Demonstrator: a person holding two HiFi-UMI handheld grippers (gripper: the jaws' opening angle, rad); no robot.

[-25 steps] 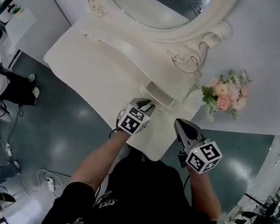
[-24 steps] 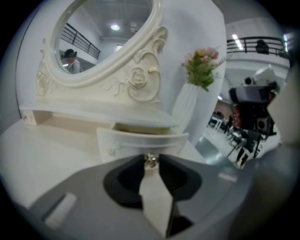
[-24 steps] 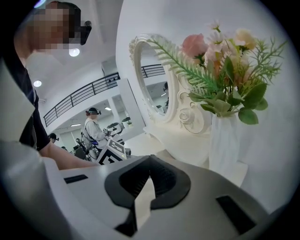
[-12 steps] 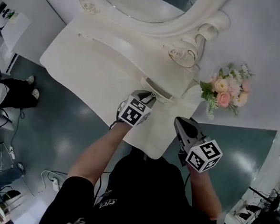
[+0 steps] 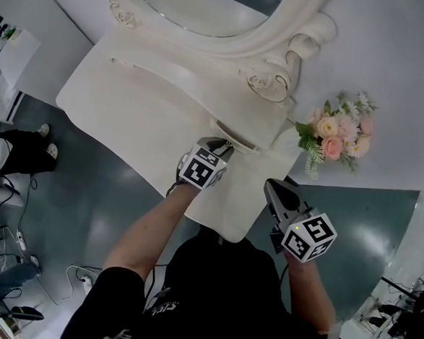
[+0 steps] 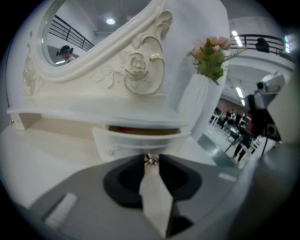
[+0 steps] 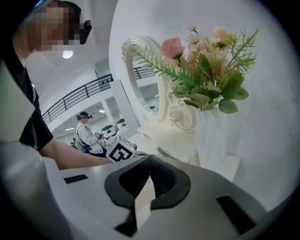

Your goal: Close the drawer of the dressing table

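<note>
- Grey-green glossy floor all round a white dressing table; the wall behind it is white.
- Nearest to me in the head view: a black shirt, with both arms reaching forward from it.
- Left forearm is bare and stretched up and to the right, over the table's front edge.
- Left gripper points at the drawer front, its marker cube facing up at me.
- Left gripper view: the left gripper has its jaws drawn together, pinching the small metal knob at their tips.
- Right gripper is held off the table's right corner, over the floor and near the body. It touches nothing, and its nose is angled up and to the left.
- Right gripper view: the right gripper has its jaws pressed together with nothing between them.
- Drawer sits under the raised shelf at the table's right end.
- Its front stands out a little from the shelf, leaving a narrow dark gap above it, so it is not fully home.
- Beyond the drawer: an oval mirror in a carved scroll frame.
- Right of the frame: a white vase with pink and cream flowers, well apart from both grippers.
</note>
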